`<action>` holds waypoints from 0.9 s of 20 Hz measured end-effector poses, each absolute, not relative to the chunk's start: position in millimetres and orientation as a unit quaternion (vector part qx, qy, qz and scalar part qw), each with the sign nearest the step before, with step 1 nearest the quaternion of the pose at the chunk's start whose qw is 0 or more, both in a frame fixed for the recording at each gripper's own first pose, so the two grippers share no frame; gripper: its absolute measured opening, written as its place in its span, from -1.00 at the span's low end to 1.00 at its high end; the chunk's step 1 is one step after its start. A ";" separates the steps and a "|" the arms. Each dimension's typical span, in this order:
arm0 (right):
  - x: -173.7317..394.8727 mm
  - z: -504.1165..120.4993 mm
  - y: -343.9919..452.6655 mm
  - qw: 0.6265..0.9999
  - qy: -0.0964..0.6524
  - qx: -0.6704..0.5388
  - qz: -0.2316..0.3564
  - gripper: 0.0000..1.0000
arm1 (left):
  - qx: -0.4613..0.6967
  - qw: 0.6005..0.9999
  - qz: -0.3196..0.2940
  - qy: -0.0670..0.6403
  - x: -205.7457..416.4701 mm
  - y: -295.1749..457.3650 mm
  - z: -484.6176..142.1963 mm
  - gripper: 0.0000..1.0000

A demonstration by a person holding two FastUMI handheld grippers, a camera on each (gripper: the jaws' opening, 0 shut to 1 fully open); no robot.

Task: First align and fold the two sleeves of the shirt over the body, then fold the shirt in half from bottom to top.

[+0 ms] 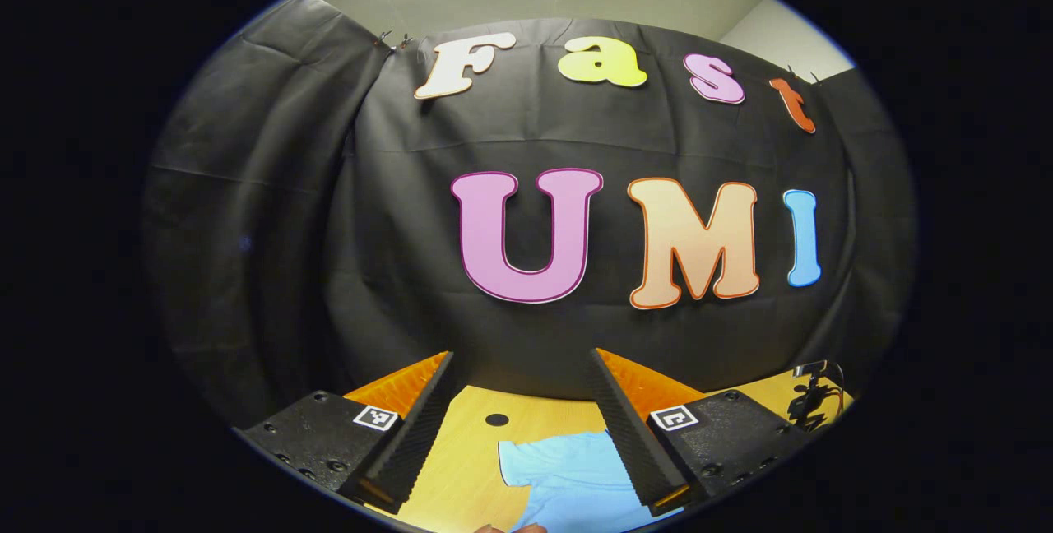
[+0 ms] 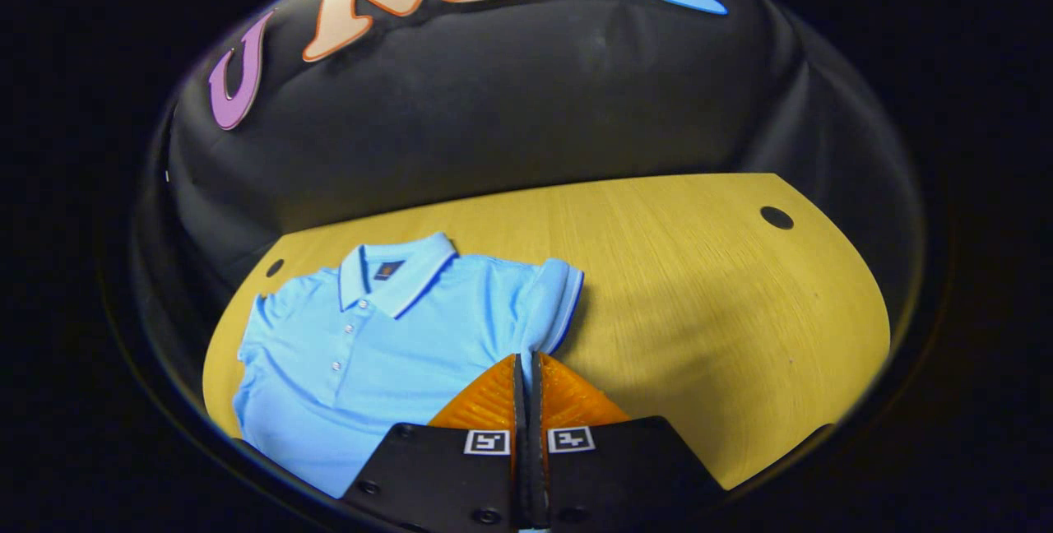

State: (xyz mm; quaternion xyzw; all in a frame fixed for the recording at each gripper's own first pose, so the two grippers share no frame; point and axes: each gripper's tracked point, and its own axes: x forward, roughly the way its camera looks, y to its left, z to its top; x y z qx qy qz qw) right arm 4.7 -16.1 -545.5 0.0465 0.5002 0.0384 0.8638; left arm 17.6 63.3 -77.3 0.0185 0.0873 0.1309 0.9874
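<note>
In the left gripper view we see the left gripper (image 1: 522, 426) held up high and looking almost straight at the booth wall; its two fingers (image 1: 419, 426) are spread wide apart with nothing between them; far below lie the wooden table (image 1: 461, 467) and a part of the blue shirt (image 1: 568, 479). In the right gripper view the right gripper (image 2: 526, 368) tips down toward the table (image 2: 699, 303); its fingers are squeezed together on the edge of the shirt's sleeve (image 2: 547, 303), which is folded in over the body; the shirt (image 2: 370, 344) lies flat on the left part of the table, collar (image 2: 395, 270) toward the wall.
</note>
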 end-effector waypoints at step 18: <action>-11.8 -492.4 119.1 0.885 0.436 0.047 0.156 0.60 | -0.031 0.974 0.144 0.173 -12.8 116.6 -170.3 0.90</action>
